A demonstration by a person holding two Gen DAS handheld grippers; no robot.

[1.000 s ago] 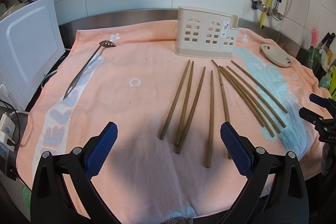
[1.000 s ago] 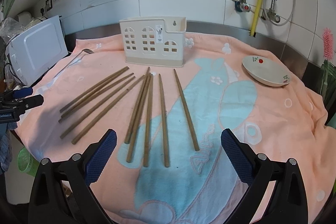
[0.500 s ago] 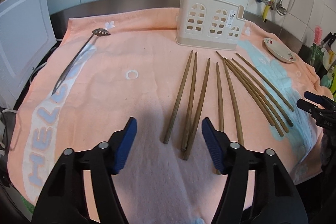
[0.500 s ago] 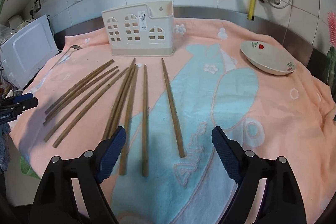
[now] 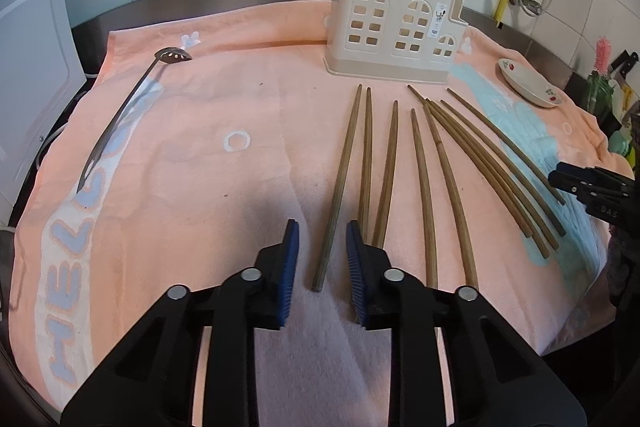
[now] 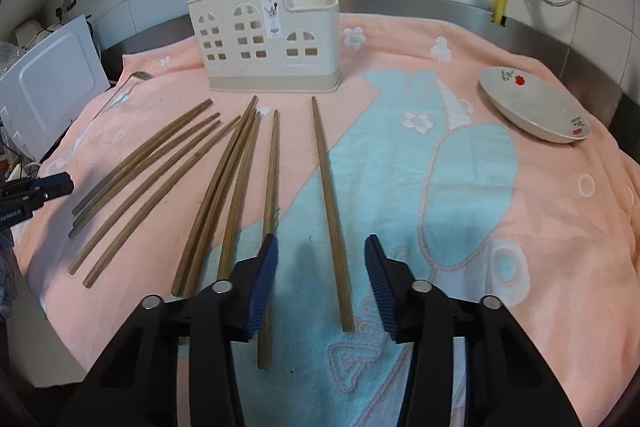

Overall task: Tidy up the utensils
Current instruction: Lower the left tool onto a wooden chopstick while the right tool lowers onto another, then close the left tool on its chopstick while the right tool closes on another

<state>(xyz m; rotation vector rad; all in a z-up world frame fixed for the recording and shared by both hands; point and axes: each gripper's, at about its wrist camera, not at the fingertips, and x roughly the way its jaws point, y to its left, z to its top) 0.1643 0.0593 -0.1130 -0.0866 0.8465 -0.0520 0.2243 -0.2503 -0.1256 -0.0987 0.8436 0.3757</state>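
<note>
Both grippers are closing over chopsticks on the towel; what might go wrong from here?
1. The left gripper is closing around the leftmost brown wooden chopstick, but its right blue finger overlaps the neighbouring sticks, so it may nudge or grab them too.
2. The right gripper straddles the lone rightmost chopstick near its end; held there, it could tilt.
3. The fingers may snag the soft peach towel.

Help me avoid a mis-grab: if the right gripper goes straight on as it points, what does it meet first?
Probably the rightmost brown wooden chopstick, lying between the closing, untouching jaws of the right gripper; depth is unclear.
</note>
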